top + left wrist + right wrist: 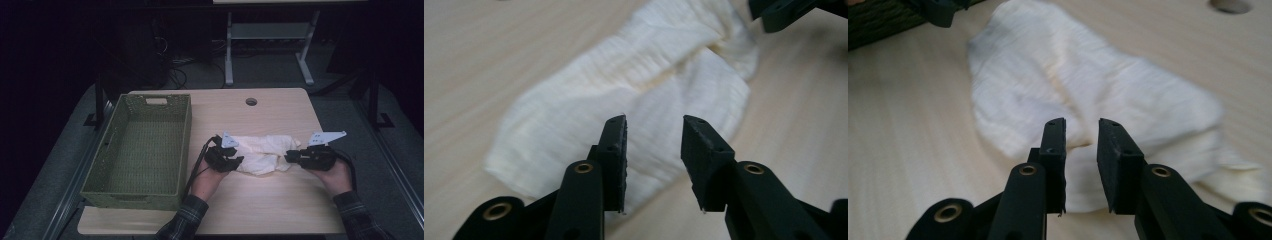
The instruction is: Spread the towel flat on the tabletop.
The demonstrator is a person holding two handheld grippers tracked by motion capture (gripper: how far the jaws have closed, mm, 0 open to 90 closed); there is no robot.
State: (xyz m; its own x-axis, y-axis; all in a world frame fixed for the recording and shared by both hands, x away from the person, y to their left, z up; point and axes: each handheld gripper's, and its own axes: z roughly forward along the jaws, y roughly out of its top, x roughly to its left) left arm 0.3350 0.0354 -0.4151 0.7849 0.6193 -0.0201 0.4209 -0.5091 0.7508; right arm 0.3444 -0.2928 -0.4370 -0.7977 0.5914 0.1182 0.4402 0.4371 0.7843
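While the cloth [262, 154] lies crumpled at the table's [280, 210] centre, the left gripper [654, 131] at 9 o'clock and right gripper [1081, 131] at 3 o'clock of it both gape apart; a basket [112, 192] sits at the table's 9 o'clock.

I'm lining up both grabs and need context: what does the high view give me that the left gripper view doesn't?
High view: the green woven basket left of the cloth, the table's cable hole, and both hands.
Left gripper view: the left tongs standing open over the cloth's ribbed weave.
Both: the cream cloth crumpled on the wooden table, and the right tongs at its far end.
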